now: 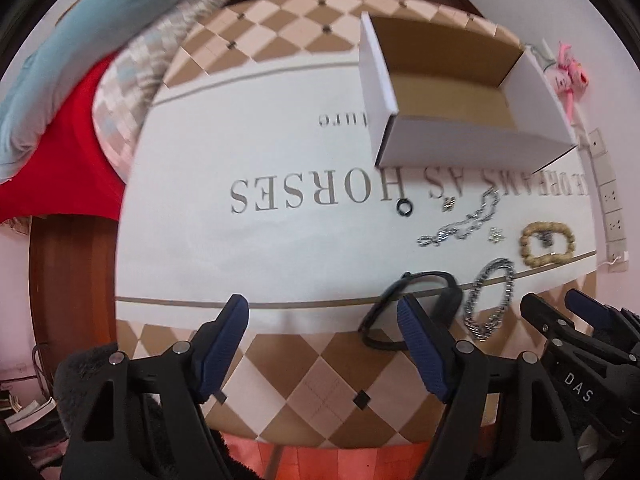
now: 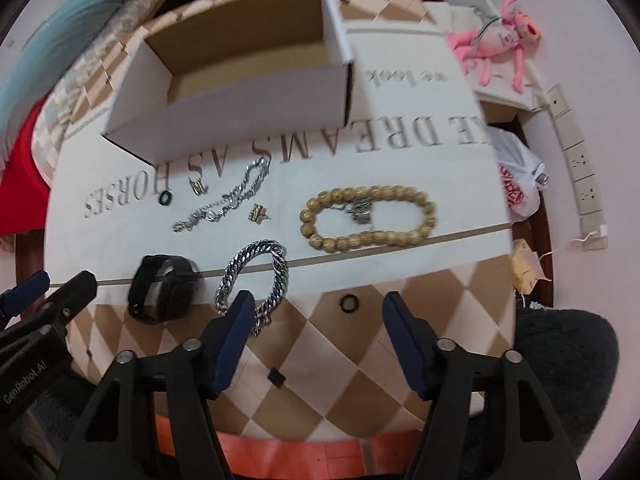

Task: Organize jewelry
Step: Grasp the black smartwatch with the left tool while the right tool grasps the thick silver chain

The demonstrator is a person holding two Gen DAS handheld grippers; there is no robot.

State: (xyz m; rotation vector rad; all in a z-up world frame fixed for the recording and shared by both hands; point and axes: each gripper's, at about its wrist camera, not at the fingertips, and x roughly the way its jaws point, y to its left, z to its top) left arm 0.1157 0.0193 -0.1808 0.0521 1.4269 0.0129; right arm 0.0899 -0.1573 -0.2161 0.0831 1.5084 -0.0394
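Both tongs are open and empty: the right tongs are nearest the silver curb-chain bracelet, lying just ahead-left on the worktop, its long axis pointing away toward the open white cardboard box.

The box stands open toward the back of the table, and everything else is placed from it. In front of the box lies a thin chain, with a small ring to its left and an earring to its right. Further right of the box's front is the bead bracelet, with what may be a charm inside its loop. Nearer than the chain lie a heavy chain bracelet and, left of it, a watch. A second ring sits nearest.
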